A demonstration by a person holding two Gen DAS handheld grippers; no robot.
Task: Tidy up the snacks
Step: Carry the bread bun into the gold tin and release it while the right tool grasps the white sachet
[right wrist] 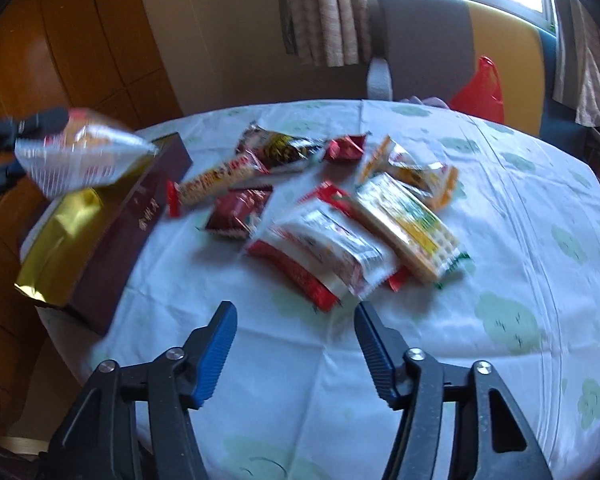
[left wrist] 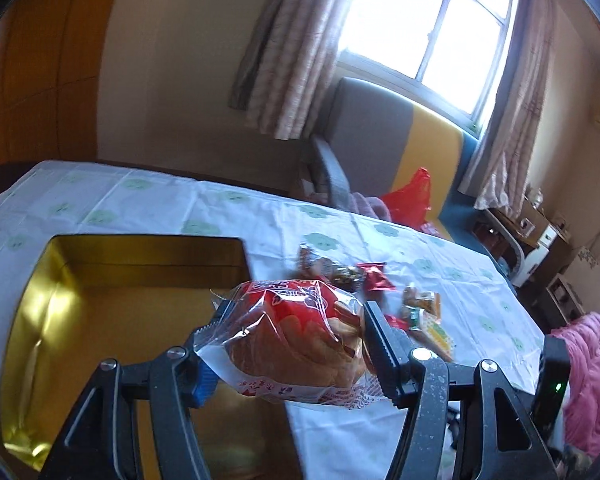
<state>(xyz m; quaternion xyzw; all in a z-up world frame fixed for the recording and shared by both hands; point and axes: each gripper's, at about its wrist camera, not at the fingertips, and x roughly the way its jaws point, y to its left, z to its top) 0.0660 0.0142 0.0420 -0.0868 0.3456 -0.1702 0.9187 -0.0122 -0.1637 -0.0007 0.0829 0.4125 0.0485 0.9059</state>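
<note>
My left gripper is shut on a bread packet, red and clear plastic, held in the air by the right edge of an open gold-lined tin box. The right wrist view shows that packet over the box, whose outside is dark red. My right gripper is open and empty, above the tablecloth just in front of a pile of snack packets: a red-and-white packet, a yellow wafer pack, a long stick packet, a dark red pouch.
The round table has a white cloth with green flowers. A grey and yellow chair with a red bag stands behind it. Wooden cabinets are at the left, a window with curtains at the back.
</note>
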